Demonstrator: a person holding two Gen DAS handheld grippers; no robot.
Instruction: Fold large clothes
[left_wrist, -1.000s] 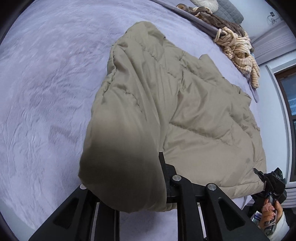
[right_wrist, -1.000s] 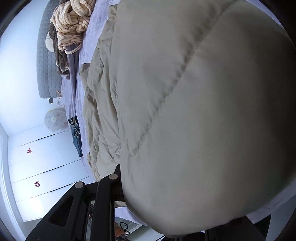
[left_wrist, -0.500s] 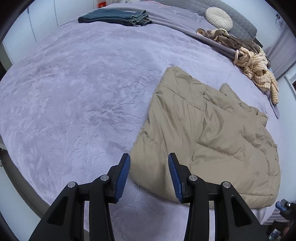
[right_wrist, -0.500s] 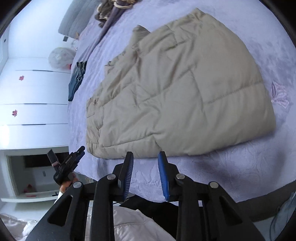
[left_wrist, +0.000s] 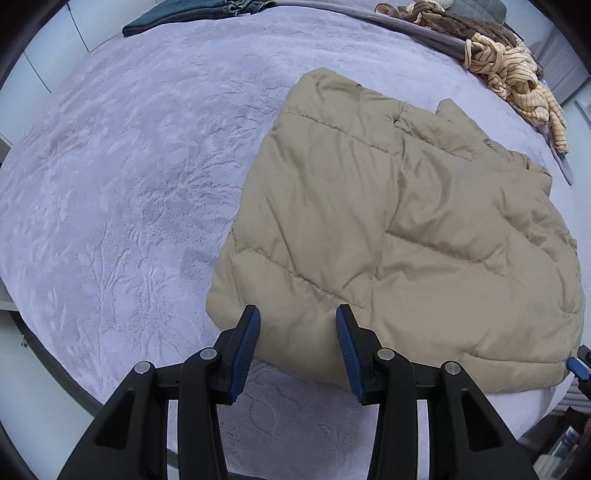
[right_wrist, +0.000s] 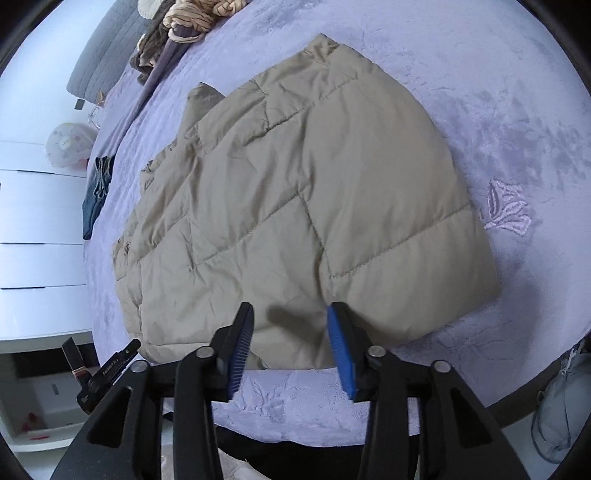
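Beige quilted fabric filled most of what you saw: the puffer jacket (left_wrist: 399, 229) lay folded flat on the lavender bed (left_wrist: 122, 192), close to the near edge and toward its right-hand side as your left camera saw it. Your left tongs (left_wrist: 297, 345) hung over the jacket's near hem with their blue pads apart and nothing pressed between them; the fabric was only seen below the gap. Your right tongs (right_wrist: 290, 345) were above the same near edge of the jacket (right_wrist: 295, 206), their jaws opening, with no cloth caught between the pads. The jacket's stitched panels lay smooth on top, with a loose flap bunched along its far side. A pair of folded dark jeans (left_wrist: 192, 14) rested at the far edge of the bed, well apart from the jacket. A heap of striped tan clothes (left_wrist: 517, 70) sat at the far right corner, beside a grey garment (left_wrist: 424, 35).
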